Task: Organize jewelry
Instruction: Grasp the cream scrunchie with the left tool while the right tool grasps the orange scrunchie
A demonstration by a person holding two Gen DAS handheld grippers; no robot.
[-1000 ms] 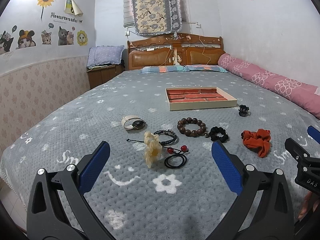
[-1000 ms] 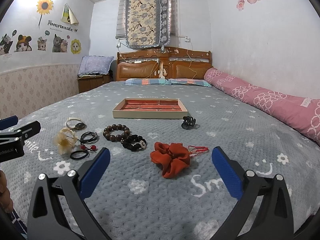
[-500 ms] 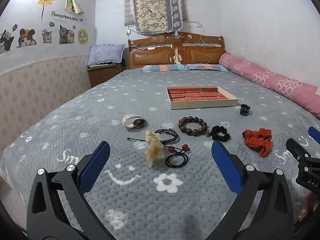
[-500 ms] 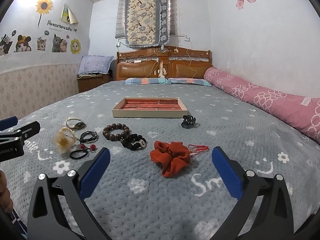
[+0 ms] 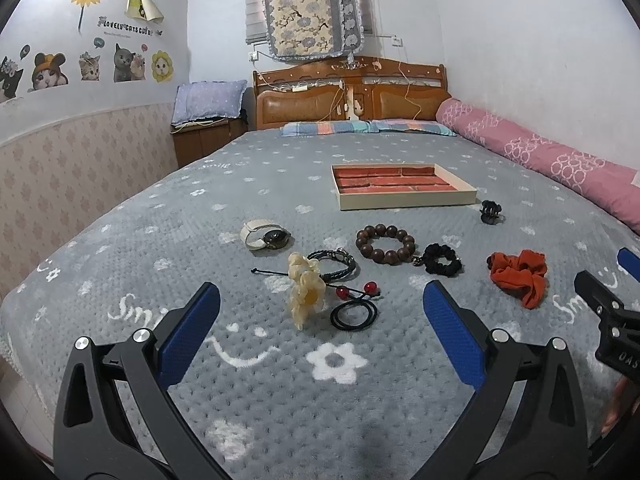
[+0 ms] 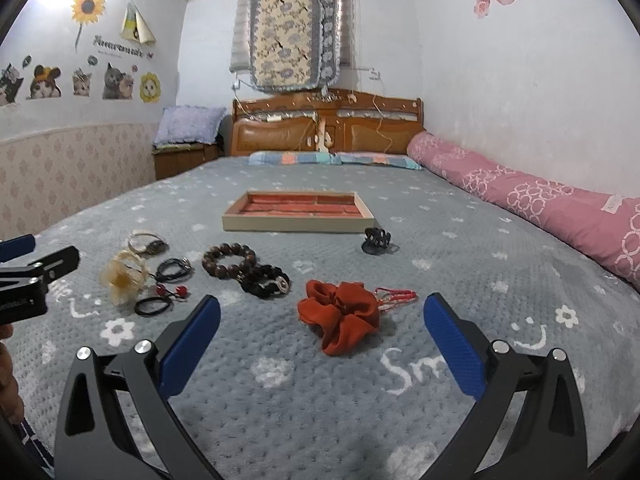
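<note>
A beige tray with red lining (image 5: 404, 199) (image 6: 298, 225) lies mid-bed. In front of it are a watch (image 5: 266, 238), a brown bead bracelet (image 5: 385, 244) (image 6: 229, 260), a black braided cord bracelet (image 5: 334, 267), a cream flower clip (image 5: 305, 292) (image 6: 122, 277), a black hair tie with red beads (image 5: 354, 312), a black scrunchie (image 5: 442, 265), an orange scrunchie (image 5: 518, 276) (image 6: 340, 314), a red cord (image 6: 394, 295) and a black claw clip (image 5: 491, 212) (image 6: 376, 240). My left gripper (image 5: 320, 328) hangs open just short of the flower clip. My right gripper (image 6: 322, 330) is open near the orange scrunchie.
The grey flowered blanket (image 5: 240, 400) covers the whole bed. A rolled pink quilt (image 6: 540, 204) runs along the right wall. A wooden headboard (image 5: 352, 96) and pillows are at the far end, a nightstand (image 5: 204, 140) at the back left.
Both views have shifted only slightly; the items sit a little higher and farther in the left wrist view. Nothing on the bed was touched.
</note>
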